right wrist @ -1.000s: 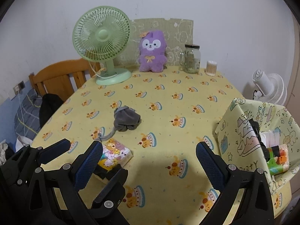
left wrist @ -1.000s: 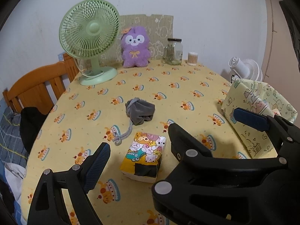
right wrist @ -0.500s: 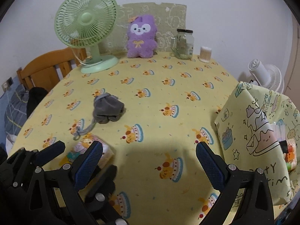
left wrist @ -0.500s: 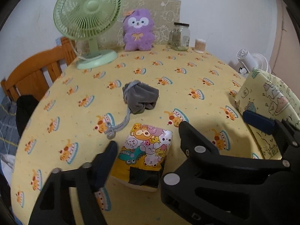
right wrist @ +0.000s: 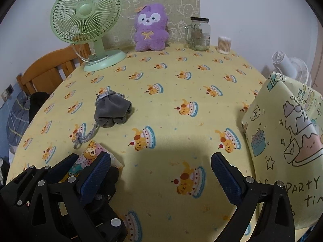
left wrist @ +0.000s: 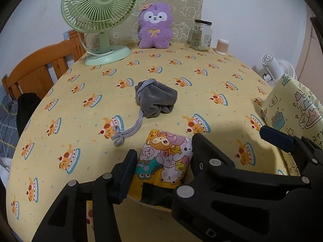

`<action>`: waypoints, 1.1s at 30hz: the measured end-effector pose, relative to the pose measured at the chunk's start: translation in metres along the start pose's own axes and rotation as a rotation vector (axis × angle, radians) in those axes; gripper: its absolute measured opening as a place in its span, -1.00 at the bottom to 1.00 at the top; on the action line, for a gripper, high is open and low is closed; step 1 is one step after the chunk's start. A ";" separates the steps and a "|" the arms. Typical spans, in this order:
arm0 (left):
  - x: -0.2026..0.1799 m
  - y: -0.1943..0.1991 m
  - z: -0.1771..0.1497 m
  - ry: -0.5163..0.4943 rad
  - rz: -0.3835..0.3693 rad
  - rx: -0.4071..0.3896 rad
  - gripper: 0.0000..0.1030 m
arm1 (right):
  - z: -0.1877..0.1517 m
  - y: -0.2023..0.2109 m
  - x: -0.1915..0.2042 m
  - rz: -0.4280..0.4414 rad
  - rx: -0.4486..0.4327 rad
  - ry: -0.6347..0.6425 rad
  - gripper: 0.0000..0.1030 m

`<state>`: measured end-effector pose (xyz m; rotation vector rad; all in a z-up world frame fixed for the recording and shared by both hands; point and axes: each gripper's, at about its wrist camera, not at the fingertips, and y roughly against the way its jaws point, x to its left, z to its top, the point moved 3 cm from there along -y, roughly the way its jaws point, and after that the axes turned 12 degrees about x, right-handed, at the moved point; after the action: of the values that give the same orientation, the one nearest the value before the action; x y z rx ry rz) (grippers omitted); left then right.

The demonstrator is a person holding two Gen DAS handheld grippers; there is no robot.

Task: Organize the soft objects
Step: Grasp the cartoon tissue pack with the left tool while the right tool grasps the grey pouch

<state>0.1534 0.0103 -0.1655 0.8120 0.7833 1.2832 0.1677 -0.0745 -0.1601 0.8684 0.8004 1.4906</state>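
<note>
A cartoon-printed tissue pack point(left wrist: 164, 162) lies on the yellow tablecloth near the front edge. My left gripper point(left wrist: 163, 161) straddles it, a finger against each side, jaws closing on it. It also shows in the right wrist view point(right wrist: 90, 157) behind the left gripper's fingers. A grey drawstring pouch point(left wrist: 156, 99) lies just beyond it, cord trailing toward the pack; it shows too in the right wrist view point(right wrist: 113, 111). A purple plush point(left wrist: 155, 27) sits at the back. My right gripper point(right wrist: 160, 173) is open and empty over the cloth.
A yellow printed fabric bag point(right wrist: 286, 137) stands at the right edge. A green desk fan point(left wrist: 100, 20), a glass jar point(left wrist: 200, 35) and a cotton swab tub point(left wrist: 222, 47) stand at the back. A wooden chair point(left wrist: 40, 68) is at the left.
My left gripper has moved down and forward onto the tissue pack and its jaws have narrowed around it. My right gripper has drifted forward and stayed open.
</note>
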 end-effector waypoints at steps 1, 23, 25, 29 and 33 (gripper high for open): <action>0.000 0.001 0.000 0.000 0.001 -0.001 0.03 | 0.000 0.000 0.001 0.000 0.000 0.001 0.96; 0.037 0.027 0.007 0.040 0.078 -0.083 -0.05 | 0.015 0.017 0.042 0.047 -0.076 0.057 0.96; 0.040 0.025 0.012 0.046 0.091 -0.088 -0.05 | 0.020 0.015 0.044 0.046 -0.087 0.059 0.96; 0.047 0.022 0.019 0.054 0.111 -0.089 -0.05 | 0.031 0.010 0.049 0.044 -0.098 0.076 0.96; 0.049 0.019 0.028 0.042 0.135 -0.101 -0.05 | 0.042 0.009 0.050 0.023 -0.131 0.082 0.95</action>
<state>0.1740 0.0586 -0.1369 0.7690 0.7006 1.4526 0.1973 -0.0252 -0.1282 0.7245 0.7454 1.5883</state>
